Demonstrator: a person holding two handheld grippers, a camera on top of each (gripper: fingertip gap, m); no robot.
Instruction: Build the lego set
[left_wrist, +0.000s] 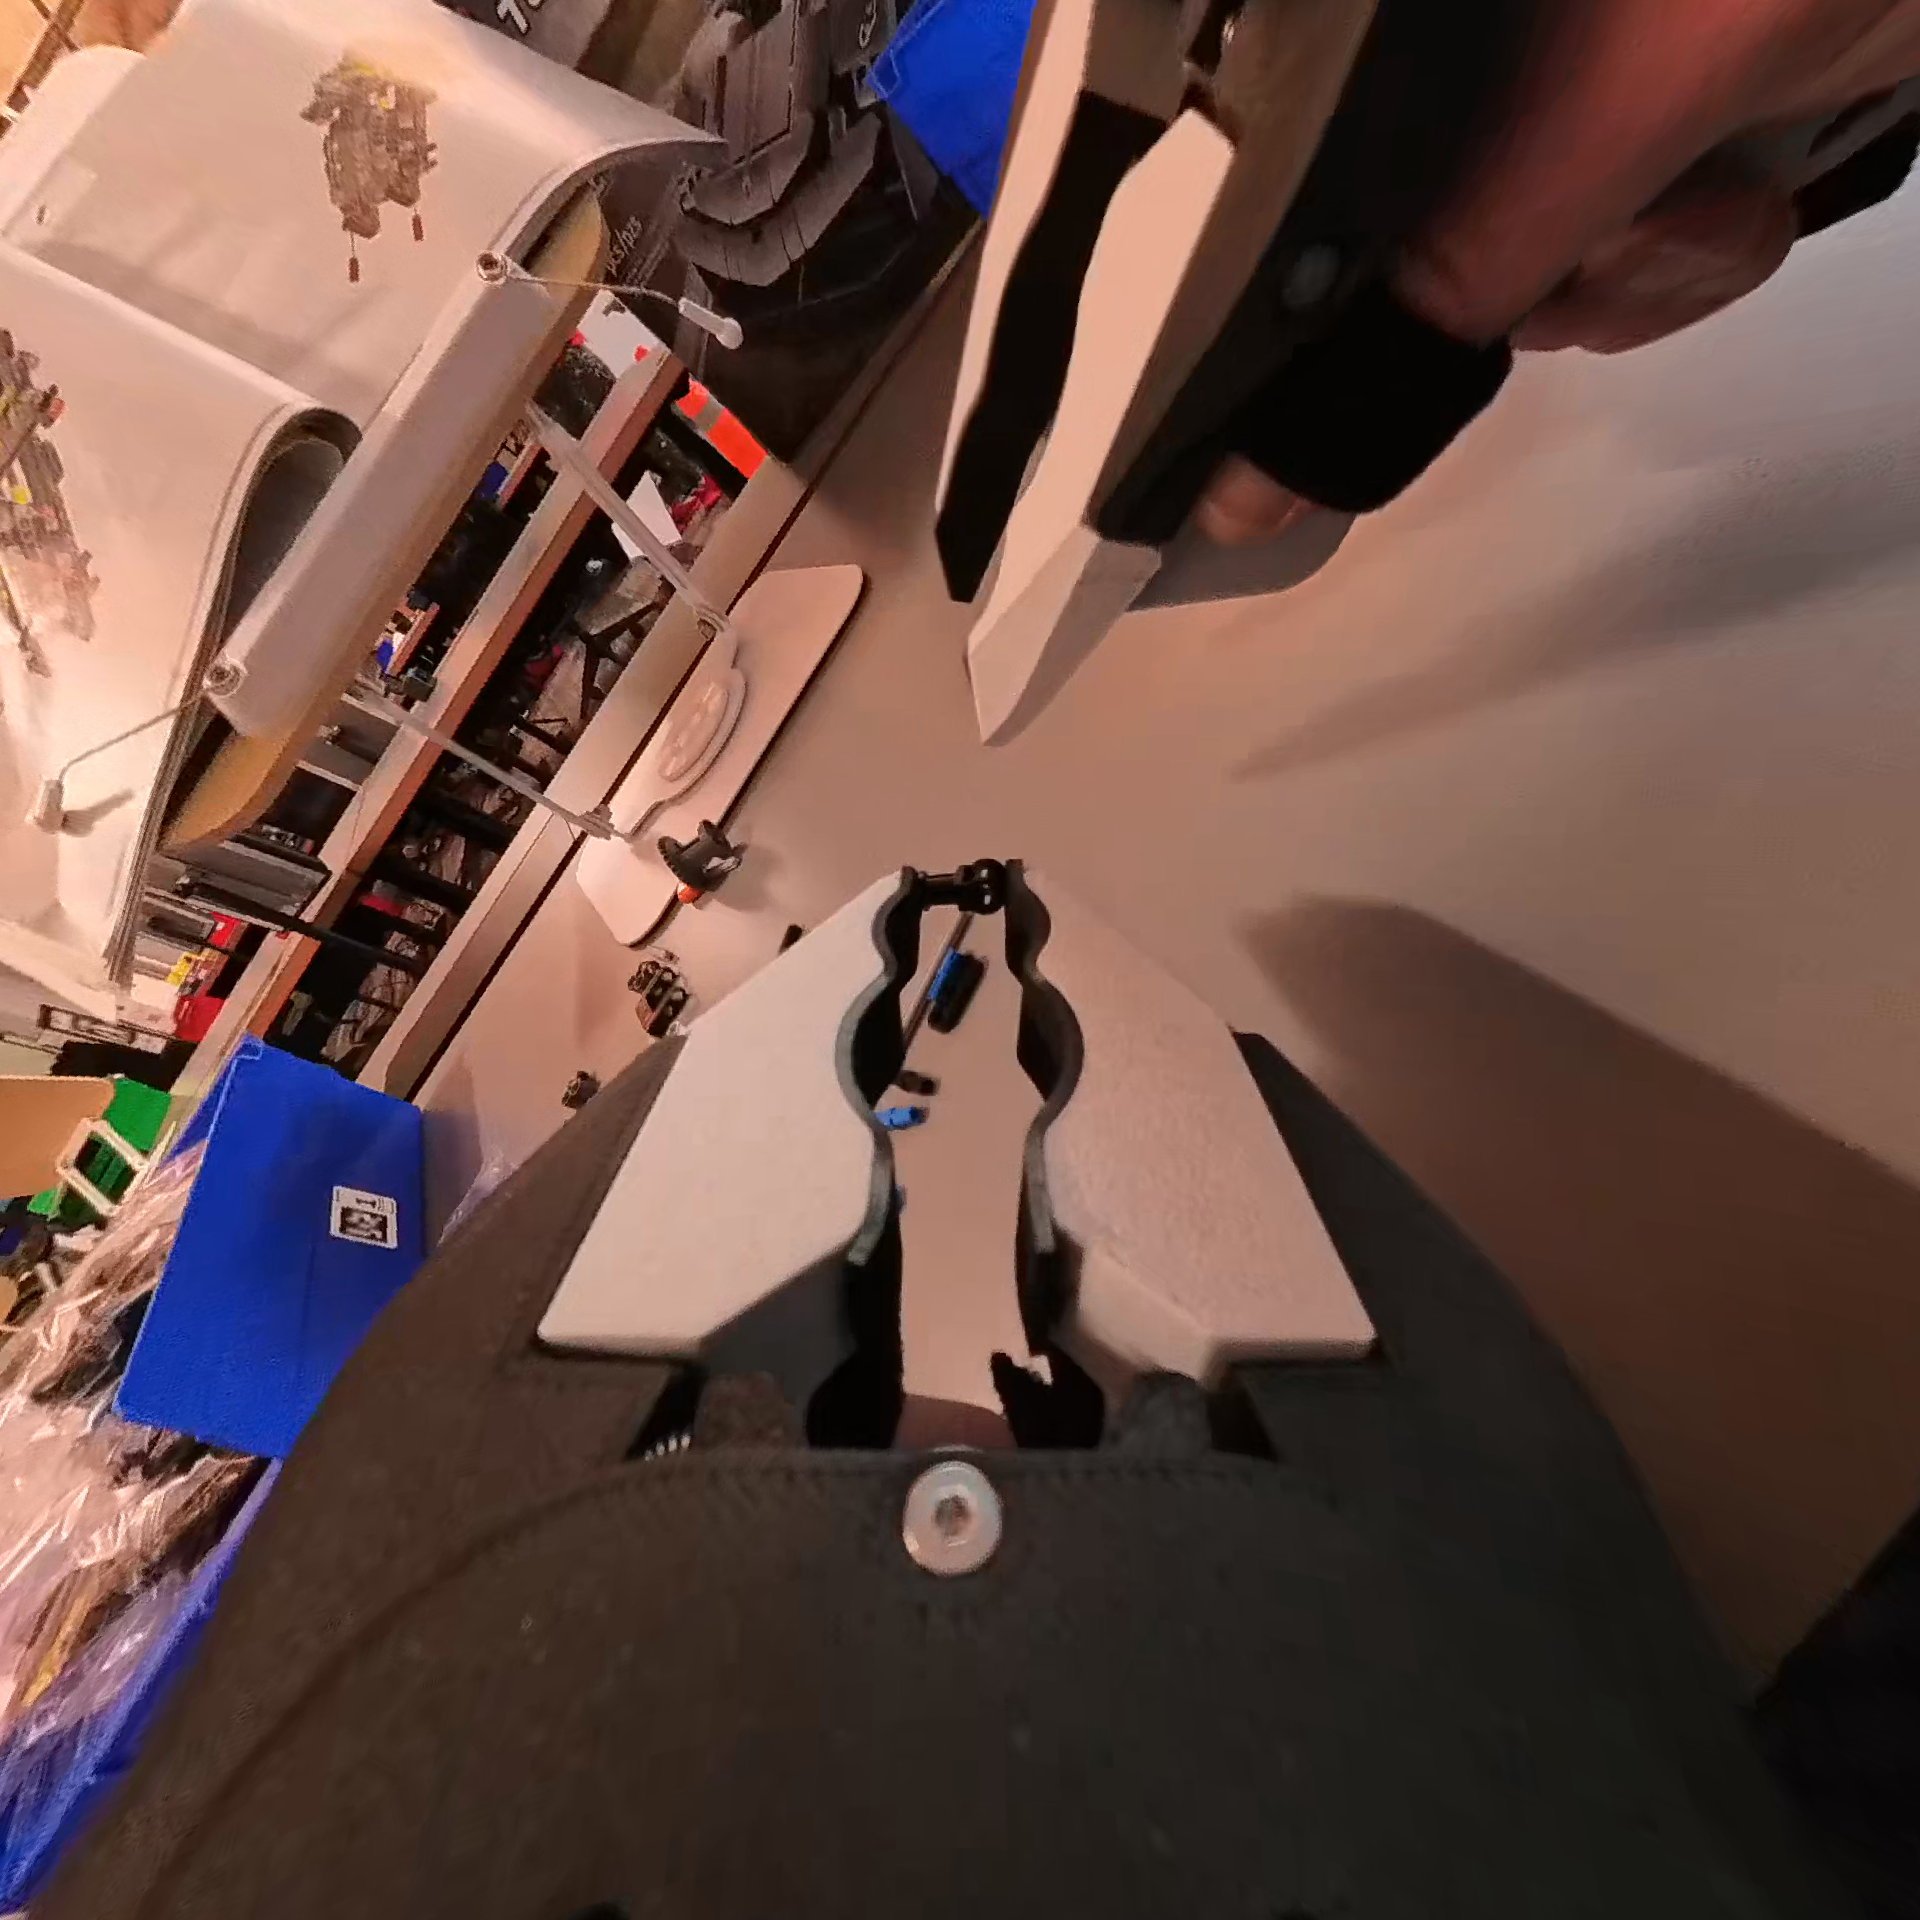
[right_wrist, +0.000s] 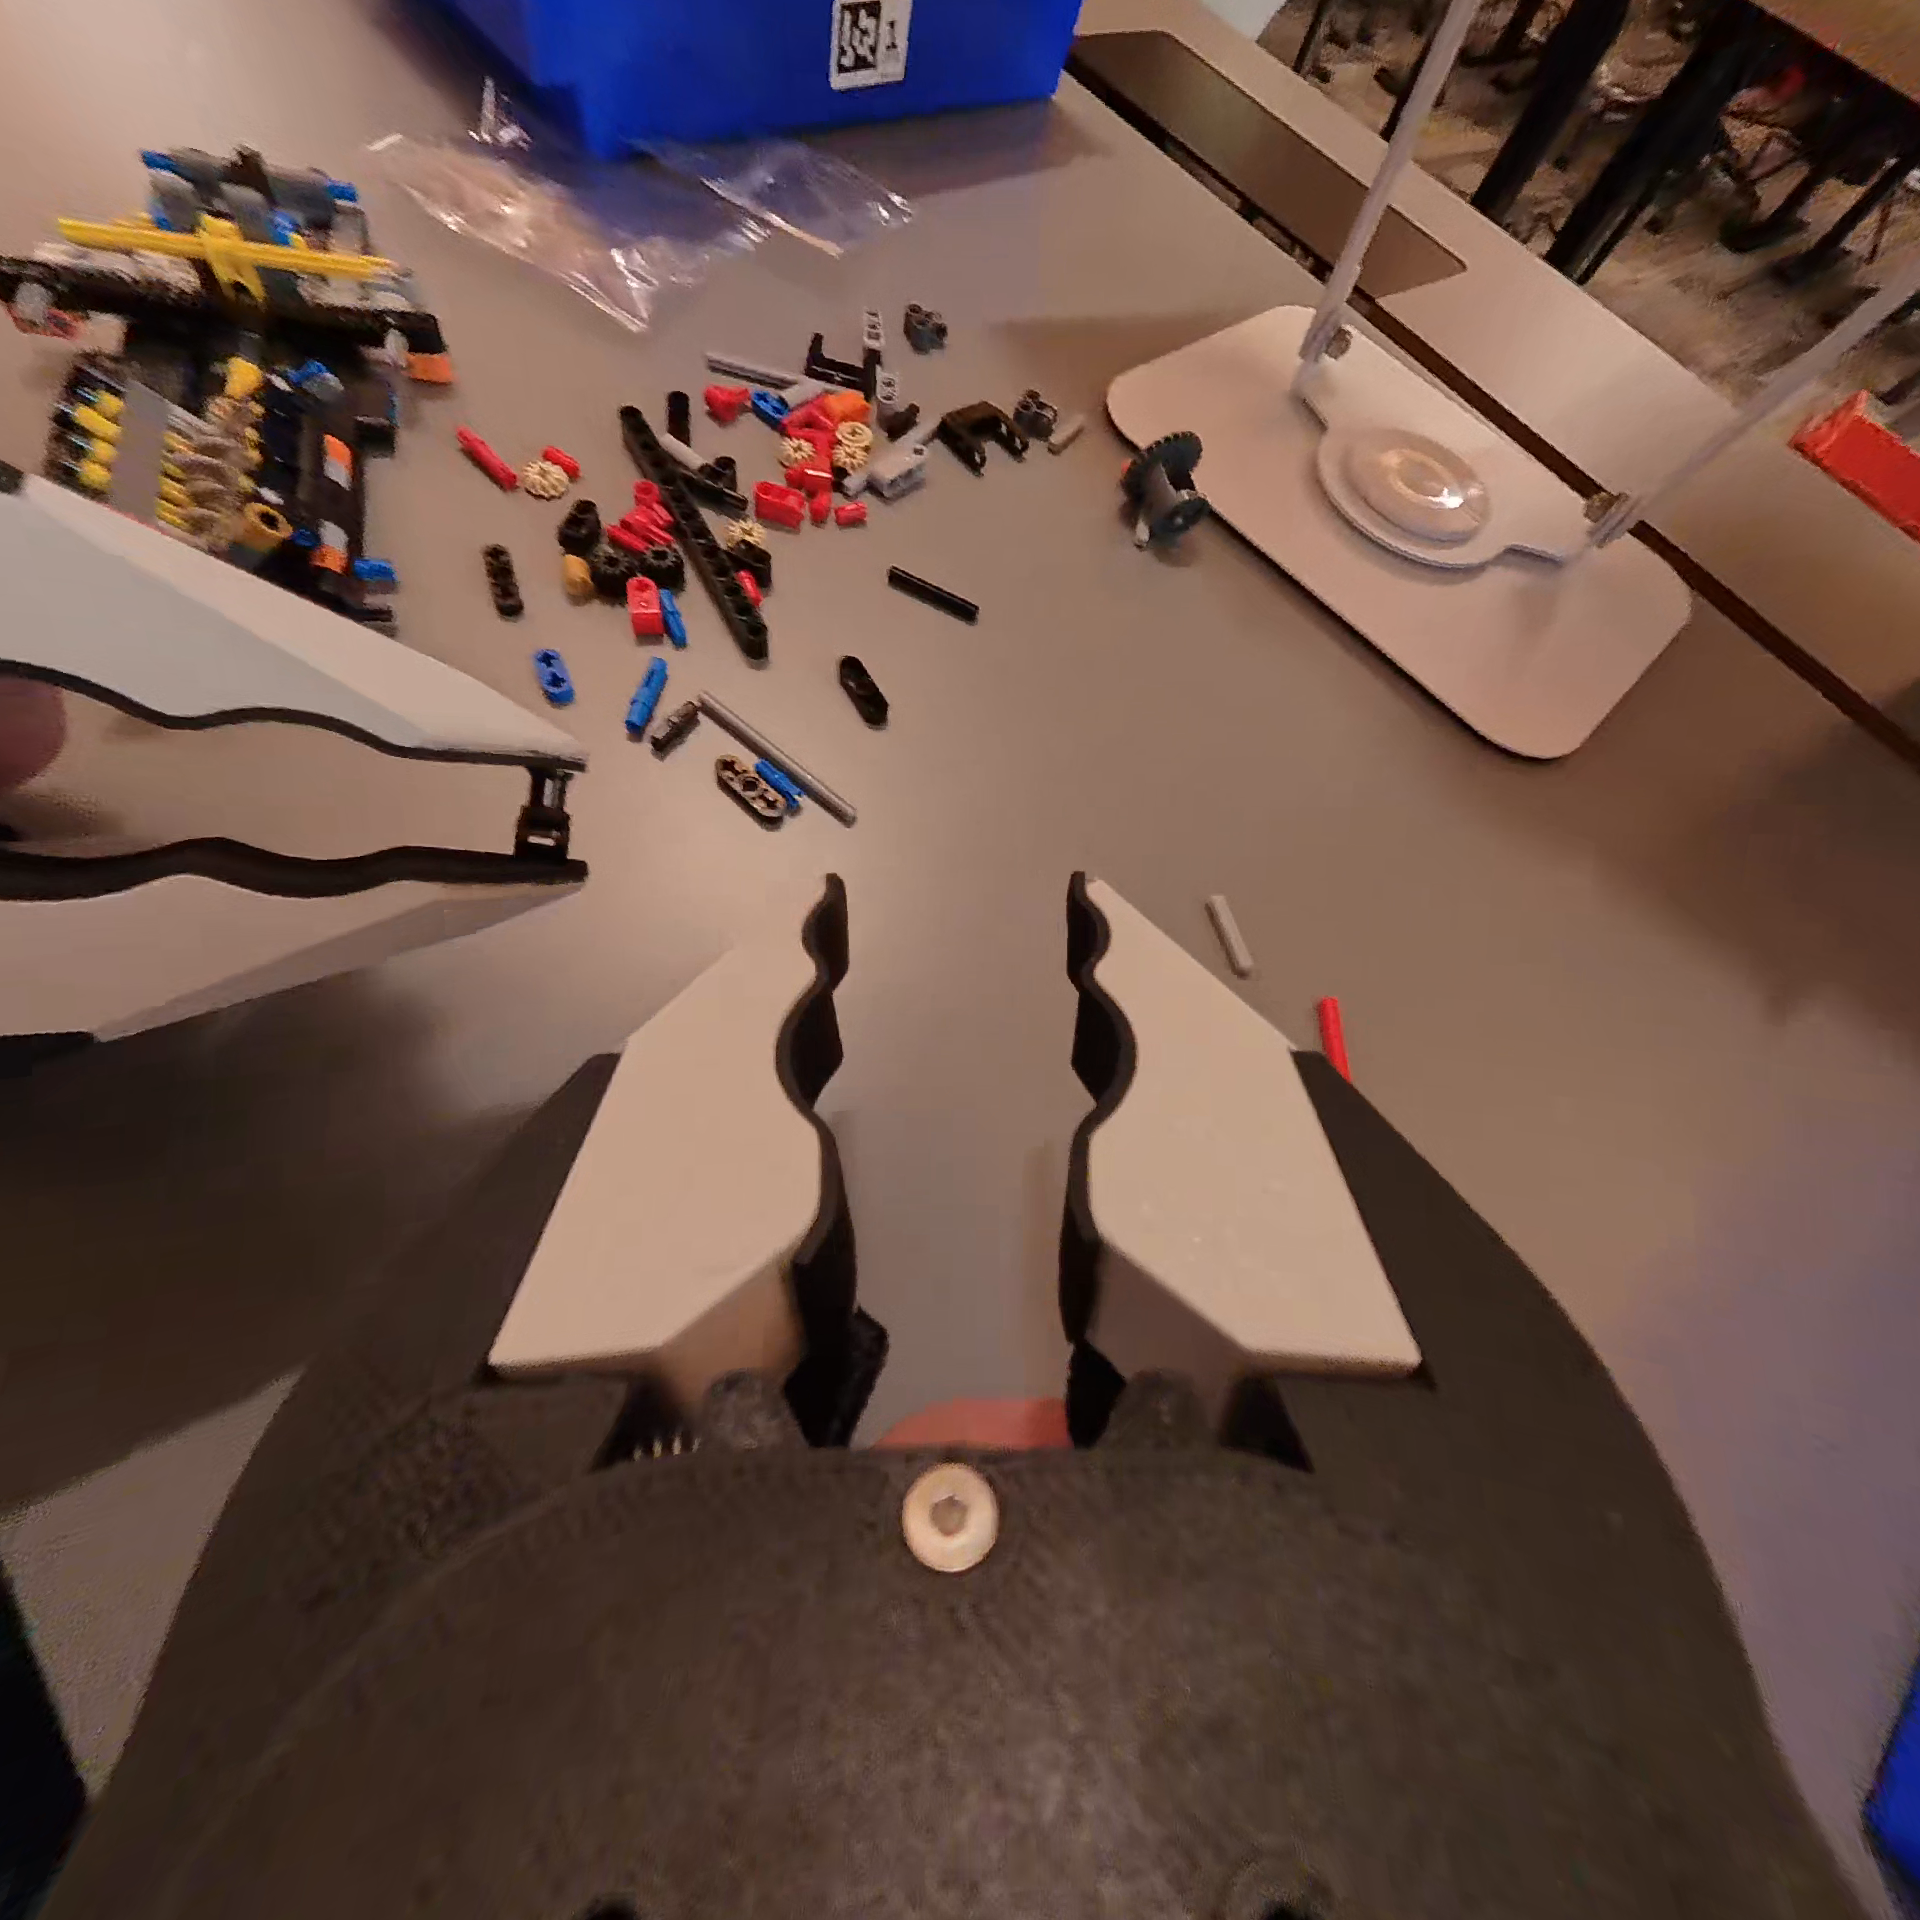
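My left gripper (left_wrist: 961, 883) is shut on a small black Lego connector (left_wrist: 966, 876) pinched between its fingertips and held above the table. In the right wrist view the left gripper (right_wrist: 561, 816) comes in from the left with the same black piece (right_wrist: 543, 816) in its tips. My right gripper (right_wrist: 954, 899) is open and empty above bare table; in the left wrist view it (left_wrist: 982, 644) hangs at the top. A partly built model (right_wrist: 218, 395) lies at the far left. A scatter of loose pieces (right_wrist: 727, 499) lies ahead of the right gripper.
A blue bin (right_wrist: 748, 62) and an empty plastic bag (right_wrist: 623, 218) lie at the far edge. A white stand base (right_wrist: 1455, 623) is at the right, with a black gear assembly (right_wrist: 1164, 488) beside it. A grey pin (right_wrist: 1229, 935) and a red pin (right_wrist: 1333, 1034) lie near the right gripper. The instruction booklet (left_wrist: 260, 260) sits on the stand. About 20 cm separates my right fingertips from the black gear assembly (right_wrist: 1164, 488). The left camera catches it too, in the left wrist view (left_wrist: 700, 845).
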